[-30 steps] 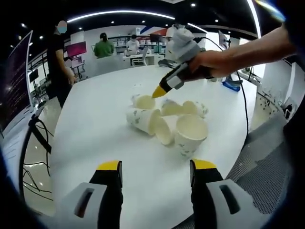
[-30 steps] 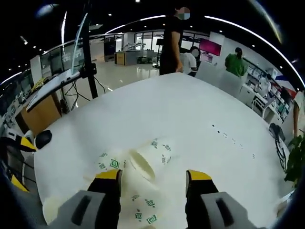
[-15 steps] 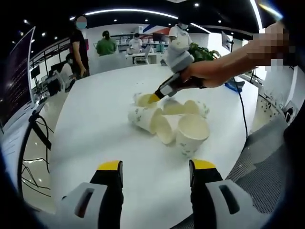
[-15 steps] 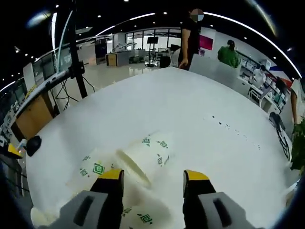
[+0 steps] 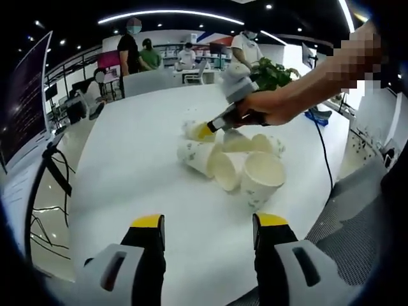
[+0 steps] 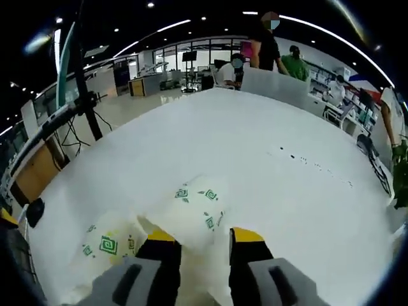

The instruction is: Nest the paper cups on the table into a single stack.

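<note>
Your right gripper [image 6: 199, 237] pinches the rim of a tipped white green-printed paper cup [image 6: 191, 210]; your left gripper [image 5: 209, 224] hangs wide apart, short of the cup cluster [image 5: 239, 167].

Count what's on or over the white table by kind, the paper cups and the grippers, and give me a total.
Paper cups: 6, loose in a cluster, not stacked
Grippers: 2, the left gripper and the right gripper
Total: 8
</note>
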Demonstrator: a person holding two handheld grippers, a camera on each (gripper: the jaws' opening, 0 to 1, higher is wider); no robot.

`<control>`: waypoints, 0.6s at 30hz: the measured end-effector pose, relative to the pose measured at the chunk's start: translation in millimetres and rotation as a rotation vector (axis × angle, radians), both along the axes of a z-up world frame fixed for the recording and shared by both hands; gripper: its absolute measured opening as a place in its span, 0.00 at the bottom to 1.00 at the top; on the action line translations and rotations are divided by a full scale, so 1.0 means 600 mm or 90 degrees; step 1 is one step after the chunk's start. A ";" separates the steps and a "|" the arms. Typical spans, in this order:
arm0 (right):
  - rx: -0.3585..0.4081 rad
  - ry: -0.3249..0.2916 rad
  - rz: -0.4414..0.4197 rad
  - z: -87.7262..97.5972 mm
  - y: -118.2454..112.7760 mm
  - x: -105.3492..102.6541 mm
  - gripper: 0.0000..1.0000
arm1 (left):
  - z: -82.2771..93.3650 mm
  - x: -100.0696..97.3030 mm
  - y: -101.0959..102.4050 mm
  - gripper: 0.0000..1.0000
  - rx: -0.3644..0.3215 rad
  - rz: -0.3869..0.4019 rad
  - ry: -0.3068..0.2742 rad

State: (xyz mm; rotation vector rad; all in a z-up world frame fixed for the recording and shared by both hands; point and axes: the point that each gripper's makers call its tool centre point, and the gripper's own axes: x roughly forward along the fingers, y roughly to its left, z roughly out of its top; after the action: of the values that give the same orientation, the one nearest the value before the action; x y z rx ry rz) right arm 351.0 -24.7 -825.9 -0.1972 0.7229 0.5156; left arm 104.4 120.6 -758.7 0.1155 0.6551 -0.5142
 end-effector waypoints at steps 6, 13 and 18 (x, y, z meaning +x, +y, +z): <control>0.006 -0.010 -0.012 0.004 -0.006 0.008 0.00 | -0.001 -0.001 0.007 0.54 0.004 0.003 0.004; 0.026 0.000 -0.032 0.008 -0.015 0.012 0.00 | 0.000 0.001 0.002 0.54 0.005 -0.002 0.003; 0.036 -0.005 -0.034 0.027 -0.018 0.011 0.00 | 0.000 -0.002 -0.003 0.54 0.004 -0.005 0.003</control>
State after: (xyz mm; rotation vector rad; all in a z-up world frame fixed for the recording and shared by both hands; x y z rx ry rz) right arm 357.3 -35.4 -809.4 -0.1270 0.7041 0.4830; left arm 103.5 118.7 -758.4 0.1232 0.6606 -0.5207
